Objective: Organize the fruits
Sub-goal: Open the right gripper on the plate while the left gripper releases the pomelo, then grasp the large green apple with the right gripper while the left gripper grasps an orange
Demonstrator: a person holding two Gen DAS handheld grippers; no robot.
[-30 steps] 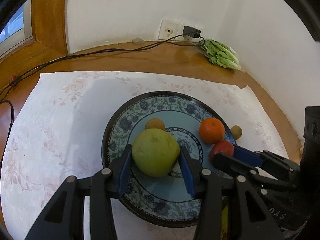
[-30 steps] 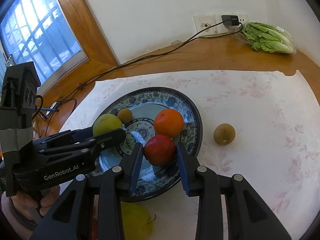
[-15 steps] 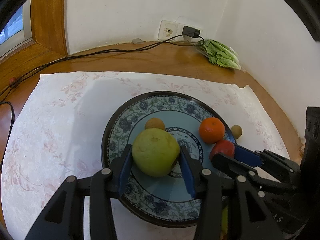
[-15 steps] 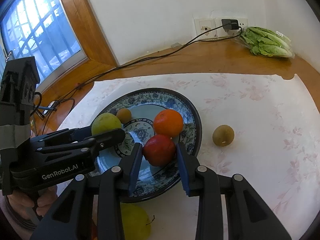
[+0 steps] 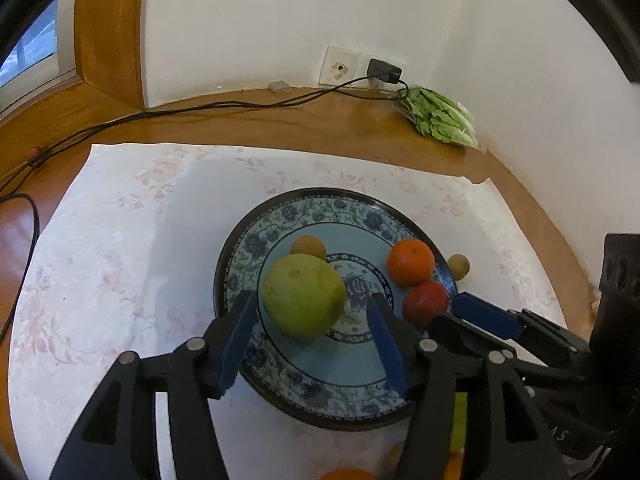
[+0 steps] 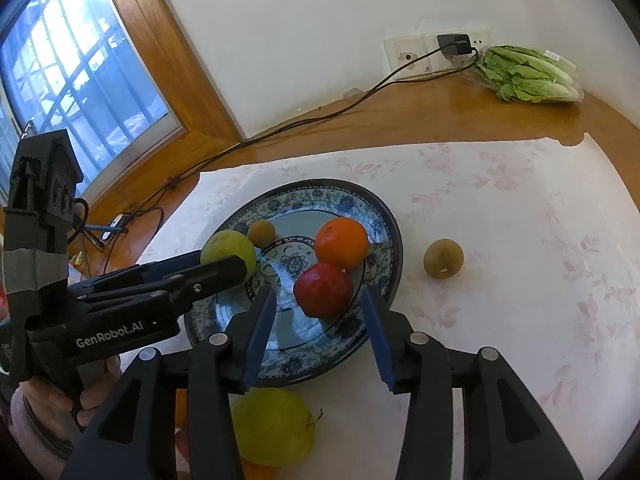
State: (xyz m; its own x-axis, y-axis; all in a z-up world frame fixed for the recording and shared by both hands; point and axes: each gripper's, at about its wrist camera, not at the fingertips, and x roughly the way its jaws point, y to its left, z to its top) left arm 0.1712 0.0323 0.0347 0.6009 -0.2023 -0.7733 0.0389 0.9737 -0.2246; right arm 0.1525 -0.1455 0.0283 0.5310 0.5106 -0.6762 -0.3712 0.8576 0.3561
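Releasing fruit onto the plate [image 6: 384, 216]

We are opening both tools: left tool [image 5: 310, 316] around the pear [image 5: 303, 295], right tool [image 6: 320, 312] around the apple [image 6: 323, 290] (several fruits are waiting near the counter's front edge).

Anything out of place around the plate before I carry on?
One small brown fruit sits alone on the white cloth, right of the plate, while its twin is already on the plate. Nothing looks spilled or damaged.
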